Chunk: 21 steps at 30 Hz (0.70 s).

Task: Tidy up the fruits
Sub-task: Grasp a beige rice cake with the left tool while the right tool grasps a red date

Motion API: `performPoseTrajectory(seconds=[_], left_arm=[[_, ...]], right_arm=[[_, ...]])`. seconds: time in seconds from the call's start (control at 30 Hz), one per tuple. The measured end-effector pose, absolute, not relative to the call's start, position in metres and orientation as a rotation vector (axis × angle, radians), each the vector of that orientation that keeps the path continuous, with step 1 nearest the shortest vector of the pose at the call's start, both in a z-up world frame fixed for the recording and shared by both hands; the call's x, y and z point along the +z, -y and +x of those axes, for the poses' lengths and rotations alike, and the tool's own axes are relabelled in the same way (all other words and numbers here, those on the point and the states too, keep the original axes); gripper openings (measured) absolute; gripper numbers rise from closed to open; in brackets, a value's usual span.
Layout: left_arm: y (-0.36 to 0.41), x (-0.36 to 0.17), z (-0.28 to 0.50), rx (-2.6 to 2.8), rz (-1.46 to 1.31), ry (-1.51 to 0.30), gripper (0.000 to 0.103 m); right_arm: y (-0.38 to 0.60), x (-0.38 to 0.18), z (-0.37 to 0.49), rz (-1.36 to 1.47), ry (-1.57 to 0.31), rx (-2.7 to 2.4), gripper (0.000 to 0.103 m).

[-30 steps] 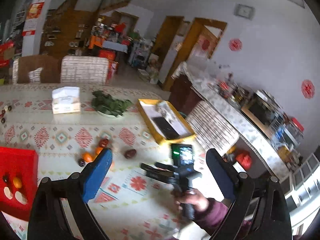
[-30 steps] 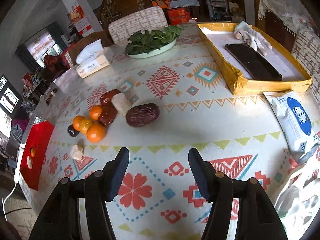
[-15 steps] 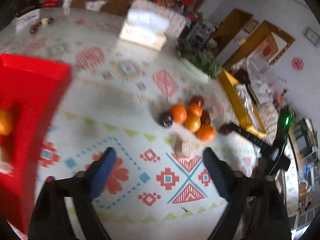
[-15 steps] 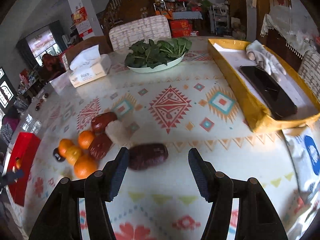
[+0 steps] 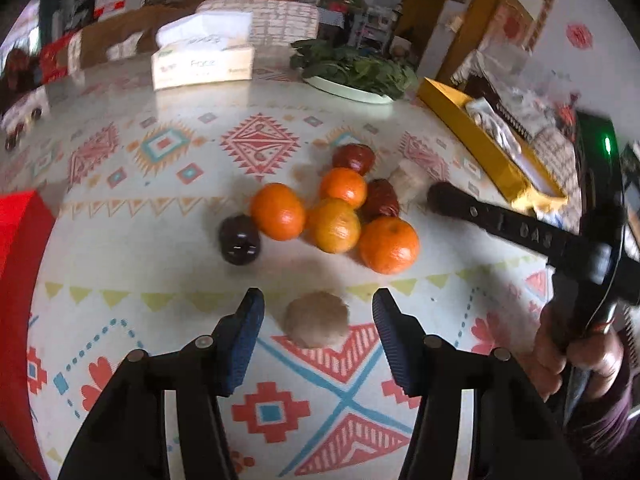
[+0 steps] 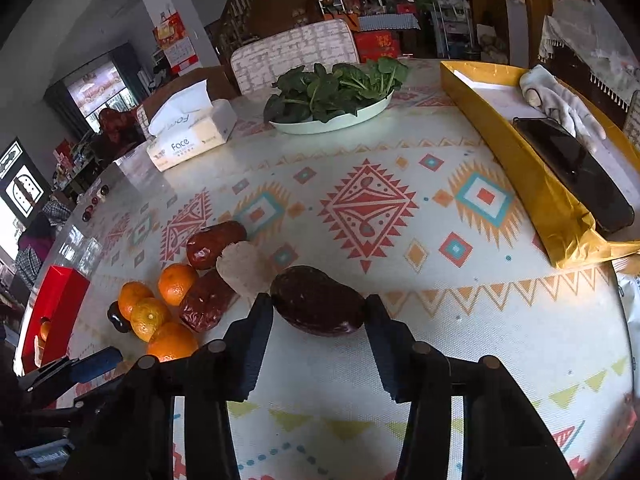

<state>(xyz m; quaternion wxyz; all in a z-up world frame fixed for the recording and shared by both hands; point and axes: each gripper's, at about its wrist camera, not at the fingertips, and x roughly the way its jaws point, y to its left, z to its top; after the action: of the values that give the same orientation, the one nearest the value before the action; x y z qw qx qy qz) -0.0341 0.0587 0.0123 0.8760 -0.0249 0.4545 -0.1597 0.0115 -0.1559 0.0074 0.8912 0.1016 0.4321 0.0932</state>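
A pile of fruit lies on the patterned tablecloth: several oranges (image 5: 334,224), wrapped red dates (image 5: 354,158) and a small dark fruit (image 5: 239,239). My left gripper (image 5: 318,322) is open, its fingers either side of a pale round piece (image 5: 317,318). My right gripper (image 6: 319,314) is open, its fingers around a large dark red date (image 6: 317,300), touching or nearly so. The oranges (image 6: 160,308), a pale piece (image 6: 242,268) and red dates (image 6: 214,240) show in the right wrist view. A red box (image 5: 16,264) stands at the left, holding an orange (image 6: 43,330).
A tissue box (image 6: 188,132) and a plate of greens (image 6: 334,100) stand at the back. A yellow tray (image 6: 532,176) with a black item and a glove lies at the right. My right gripper's arm (image 5: 520,232) reaches in from the right in the left wrist view.
My left gripper swung down over the table and closed in on the pale round piece. My right gripper moved forward until the dark date sat between its fingers.
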Motion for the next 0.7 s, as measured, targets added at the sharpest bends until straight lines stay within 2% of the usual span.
performPoseTrajectory(seconds=[0.03,0.07,0.17,0.2,0.27,0.7], left_arm=[[-0.054,0.012,-0.037,-0.324,-0.010,-0.940,0.036],[-0.051,0.010,-0.038,-0.316,0.021,-0.933,0.029],[-0.054,0.011,-0.046,-0.345,-0.001,-0.932,0.029],[-0.058,0.012,-0.048,-0.340,-0.016,-0.929,0.029],[-0.070,0.013,-0.051,-0.341,-0.069,-0.928,0.029],[-0.179,0.050,-0.095,-0.211,-0.313,-0.800,0.029]], right_arm=[[0.156,0.008,0.010,0.212,-0.895,0.196,0.051],[0.156,0.008,0.010,0.215,-0.893,0.200,0.049],[0.158,0.009,0.007,0.223,-0.885,0.198,0.044],[0.158,0.010,0.006,0.223,-0.881,0.196,0.034],[0.158,0.011,0.005,0.217,-0.874,0.193,0.030],[0.154,0.019,-0.009,0.219,-0.825,0.191,0.026]])
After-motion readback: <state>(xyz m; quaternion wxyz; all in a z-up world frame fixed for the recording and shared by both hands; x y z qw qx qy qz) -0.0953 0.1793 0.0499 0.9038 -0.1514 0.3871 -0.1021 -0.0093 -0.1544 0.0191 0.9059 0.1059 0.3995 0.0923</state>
